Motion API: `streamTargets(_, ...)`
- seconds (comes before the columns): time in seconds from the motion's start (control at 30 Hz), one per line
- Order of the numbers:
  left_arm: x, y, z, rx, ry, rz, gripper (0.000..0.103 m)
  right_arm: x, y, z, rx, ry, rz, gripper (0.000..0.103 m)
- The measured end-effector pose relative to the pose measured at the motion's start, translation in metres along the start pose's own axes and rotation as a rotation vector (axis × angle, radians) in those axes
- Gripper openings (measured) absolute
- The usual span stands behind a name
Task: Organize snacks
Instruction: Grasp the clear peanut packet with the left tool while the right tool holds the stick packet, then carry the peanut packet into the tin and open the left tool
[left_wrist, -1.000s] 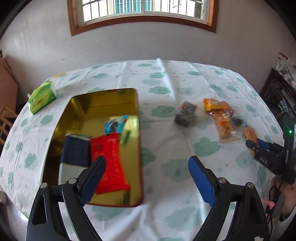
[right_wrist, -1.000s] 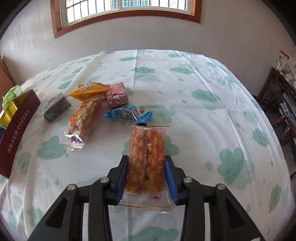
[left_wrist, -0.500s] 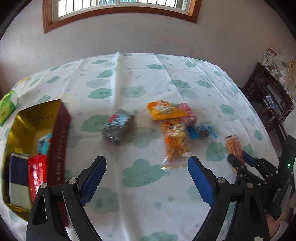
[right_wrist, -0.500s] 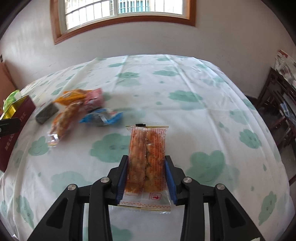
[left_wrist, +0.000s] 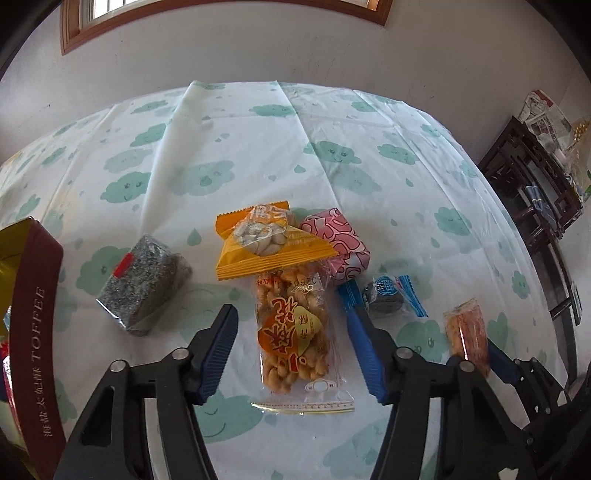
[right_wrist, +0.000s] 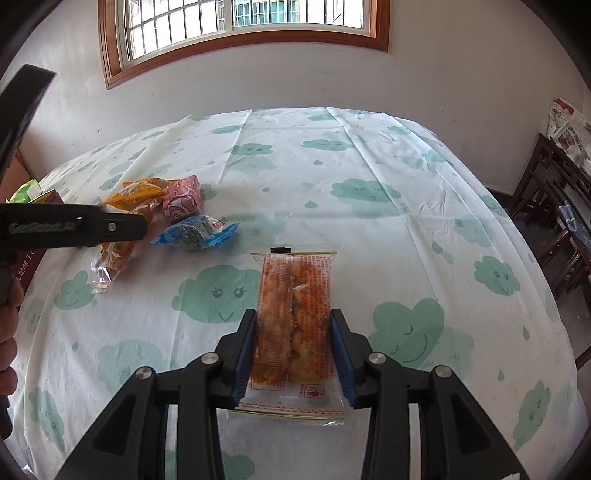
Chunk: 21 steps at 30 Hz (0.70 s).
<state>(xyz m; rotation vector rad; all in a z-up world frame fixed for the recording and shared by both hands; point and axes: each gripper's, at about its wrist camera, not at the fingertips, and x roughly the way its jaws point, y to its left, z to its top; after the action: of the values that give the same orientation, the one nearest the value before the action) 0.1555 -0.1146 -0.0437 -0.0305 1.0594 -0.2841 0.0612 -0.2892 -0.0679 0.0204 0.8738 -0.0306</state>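
Observation:
My left gripper (left_wrist: 288, 301) hangs over the snack pile with its jaws closing. A clear bag of fried twists (left_wrist: 291, 328) lies between its blue pads, which stand a little apart from it on both sides. An orange nut packet (left_wrist: 266, 240) and a pink wrapped sweet (left_wrist: 338, 243) lie just beyond, with a blue-wrapped dark candy (left_wrist: 386, 297) to the right. A grey speckled block (left_wrist: 146, 284) sits to the left. My right gripper (right_wrist: 293, 317) is shut on an orange cracker packet (right_wrist: 295, 288), held near the table's right side.
The dark red toffee tin (left_wrist: 33, 332) with a gold inside stands at the left edge. A green box (right_wrist: 26, 192) lies behind it. Dark wooden furniture (left_wrist: 546, 206) stands right of the table. The cloud-print tablecloth (right_wrist: 369, 192) stretches to the far wall.
My left gripper has swung right from the tin to over the snack pile, and its jaws have narrowed around the twists bag. The right gripper keeps its packet and has barely shifted.

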Motion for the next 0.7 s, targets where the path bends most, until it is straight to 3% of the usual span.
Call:
streamTargets(0.13, 0.008, 0.002, -0.004, 0.003, 0.026, -0.015, 0.036, 0.000, 0.000, 0.000, 0.000, 0.000, 0.000, 0.040)
streamTargets(0.7, -0.019, 0.009, -0.056, 0.105, 0.010, 0.059, 0.035, 0.000, 0.001, 0.000, -0.004, 0.001, -0.006, 0.040)
